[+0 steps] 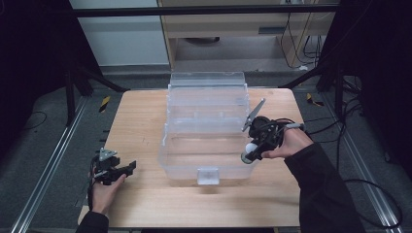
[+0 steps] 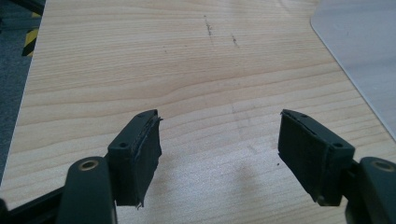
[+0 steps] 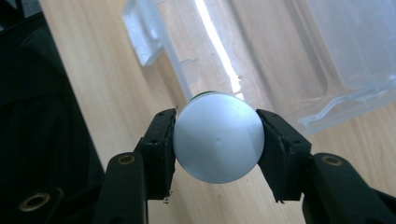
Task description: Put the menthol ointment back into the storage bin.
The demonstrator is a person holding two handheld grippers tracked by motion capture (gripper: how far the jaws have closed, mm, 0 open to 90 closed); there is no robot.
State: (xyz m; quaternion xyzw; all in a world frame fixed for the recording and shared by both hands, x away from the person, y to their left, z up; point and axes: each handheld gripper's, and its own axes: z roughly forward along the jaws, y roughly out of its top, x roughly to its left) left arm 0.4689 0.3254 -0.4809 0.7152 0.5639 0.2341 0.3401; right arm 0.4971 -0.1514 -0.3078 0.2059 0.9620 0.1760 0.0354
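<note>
A clear plastic storage box (image 1: pixel 209 162) stands open at the middle of the wooden table (image 1: pixel 141 121), its lid (image 1: pixel 206 85) tipped back. My right gripper (image 1: pixel 249 150) hovers at the box's right front corner, shut on a round white object (image 1: pixel 246 156). In the right gripper view the object's (image 3: pixel 217 140) domed end faces the camera between both pads of the gripper (image 3: pixel 217 115), with a thin green edge behind it; the box (image 3: pixel 289 60) lies just beyond. My left gripper (image 1: pixel 127 168) rests open near the table's left front, nothing between its pads (image 2: pixel 140 149).
The box's front latch (image 1: pixel 208 175) juts toward the person. A corner of the box (image 2: pixel 359 42) shows at the upper right of the left gripper view. Bare wood (image 2: pixel 187 70) lies ahead of the left gripper. Cables and metal rails run on the floor around the table.
</note>
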